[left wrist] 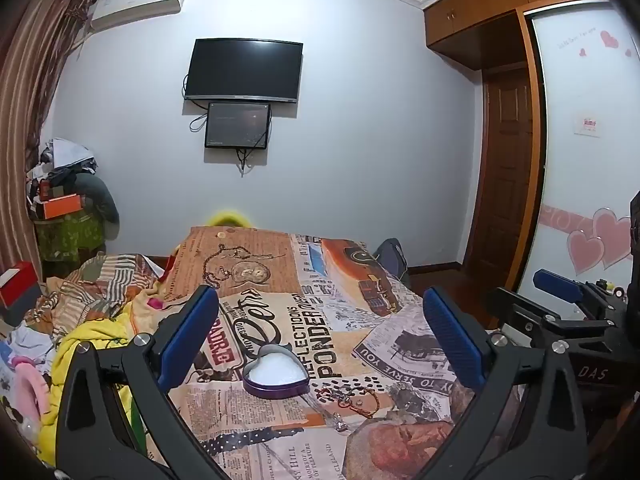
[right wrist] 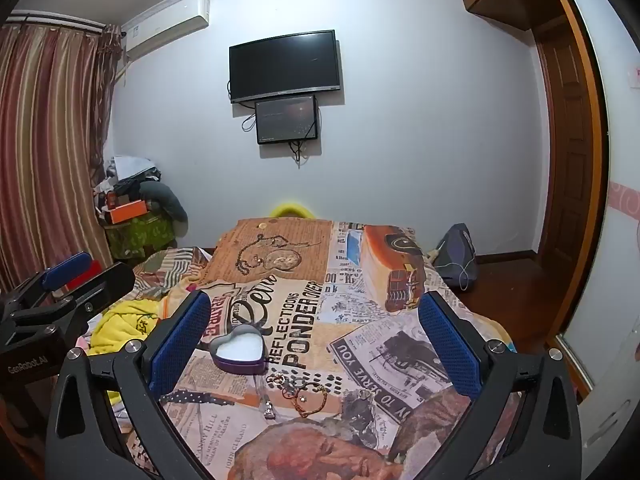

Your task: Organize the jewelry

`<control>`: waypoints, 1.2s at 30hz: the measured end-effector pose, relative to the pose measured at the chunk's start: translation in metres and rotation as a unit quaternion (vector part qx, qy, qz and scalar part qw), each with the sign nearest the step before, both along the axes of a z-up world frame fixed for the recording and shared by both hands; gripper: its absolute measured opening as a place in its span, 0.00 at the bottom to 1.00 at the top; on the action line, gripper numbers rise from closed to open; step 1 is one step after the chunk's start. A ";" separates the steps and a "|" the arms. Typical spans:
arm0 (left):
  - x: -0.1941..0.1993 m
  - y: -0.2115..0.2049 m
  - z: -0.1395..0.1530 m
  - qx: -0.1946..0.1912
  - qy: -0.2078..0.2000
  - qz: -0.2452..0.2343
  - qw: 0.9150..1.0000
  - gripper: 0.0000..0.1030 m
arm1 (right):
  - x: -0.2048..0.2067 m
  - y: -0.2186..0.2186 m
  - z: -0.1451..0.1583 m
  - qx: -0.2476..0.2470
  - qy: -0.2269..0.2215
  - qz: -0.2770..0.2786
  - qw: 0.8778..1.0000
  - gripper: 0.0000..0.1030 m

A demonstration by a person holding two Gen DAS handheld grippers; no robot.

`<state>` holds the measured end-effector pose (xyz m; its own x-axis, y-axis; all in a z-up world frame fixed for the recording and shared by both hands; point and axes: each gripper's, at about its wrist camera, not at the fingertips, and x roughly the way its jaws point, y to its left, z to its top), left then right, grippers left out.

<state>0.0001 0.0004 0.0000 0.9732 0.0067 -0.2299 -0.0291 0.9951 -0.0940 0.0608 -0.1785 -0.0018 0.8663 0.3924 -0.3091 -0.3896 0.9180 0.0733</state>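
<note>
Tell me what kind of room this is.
Most likely a bedroom in a home. A bed with a newspaper-print cover fills the middle, a built-in wardrobe with heart stickers stands at one side, and a wall-mounted TV faces the bed.

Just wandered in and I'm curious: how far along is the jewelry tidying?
Barely begun. The heart-shaped box sits open with only white lining showing. Both the left gripper and right gripper are open and empty. The jewelry pile lies loose on the printed bedspread beside the box.
</note>
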 end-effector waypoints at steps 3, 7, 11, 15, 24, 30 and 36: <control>0.000 0.002 0.000 -0.001 0.002 0.001 1.000 1.00 | 0.000 0.000 0.000 0.002 -0.001 0.000 1.000 1.00; 0.000 0.006 -0.001 0.002 0.001 0.001 1.000 1.00 | -0.001 0.000 0.001 0.001 0.000 0.000 1.000 1.00; 0.002 -0.001 -0.004 0.011 0.003 0.004 1.000 1.00 | 0.000 0.000 0.001 0.001 0.001 0.000 1.000 1.00; 0.003 -0.002 -0.004 0.013 0.003 0.006 1.000 1.00 | 0.001 0.000 0.002 0.001 0.002 0.001 1.000 1.00; 0.004 0.001 -0.002 0.007 0.007 0.008 1.000 1.00 | -0.002 0.001 0.002 0.002 0.003 0.002 1.000 1.00; 0.006 0.001 -0.003 0.008 0.010 0.010 1.000 1.00 | -0.003 0.001 0.002 0.002 0.003 0.002 1.000 1.00; 0.006 0.002 -0.003 0.005 0.010 0.006 1.000 1.00 | -0.003 0.005 0.002 0.002 0.003 0.003 1.000 1.00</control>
<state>0.0066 0.0026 -0.0030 0.9683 0.0212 -0.2489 -0.0434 0.9955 -0.0839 0.0573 -0.1734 0.0007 0.8625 0.3985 -0.3120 -0.3942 0.9156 0.0797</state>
